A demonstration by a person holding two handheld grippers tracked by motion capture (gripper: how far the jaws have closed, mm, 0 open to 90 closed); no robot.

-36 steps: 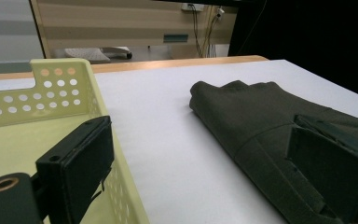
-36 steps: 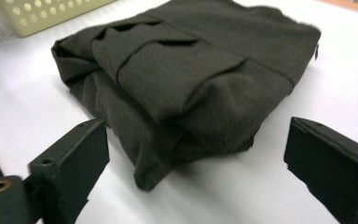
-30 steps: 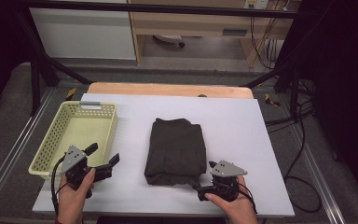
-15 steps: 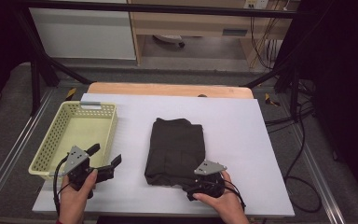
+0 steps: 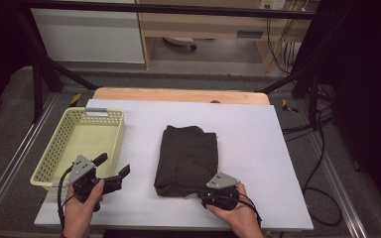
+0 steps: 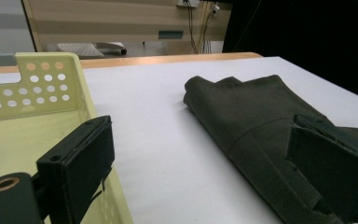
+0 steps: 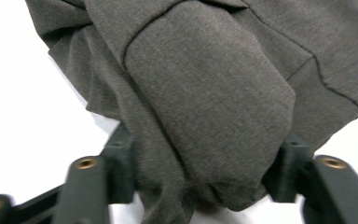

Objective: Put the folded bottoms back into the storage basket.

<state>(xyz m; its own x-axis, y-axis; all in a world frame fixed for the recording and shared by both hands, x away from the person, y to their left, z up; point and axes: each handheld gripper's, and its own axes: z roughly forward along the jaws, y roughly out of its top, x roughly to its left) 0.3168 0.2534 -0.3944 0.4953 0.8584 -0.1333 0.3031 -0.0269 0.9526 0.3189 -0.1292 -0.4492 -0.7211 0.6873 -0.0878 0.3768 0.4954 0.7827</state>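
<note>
On the white desk (image 5: 258,144), mid-surface: one folded dark garment (image 5: 188,158), its near right corner bunched between my right gripper (image 7: 200,186) fingers, which have just been closing onto it; my left gripper (image 5: 113,171) fingers apart beside the yellow basket (image 5: 54,153), holding nothing.

Even overhead light whitens my tabletop (image 5: 258,148); the room's edges stay dark, and my right claw's (image 7: 200,186) close view blurs.

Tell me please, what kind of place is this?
Probably a lab or workshop: a white work table inside a black frame, loose cables by wooden furniture behind, and a hand-held gripper.
</note>
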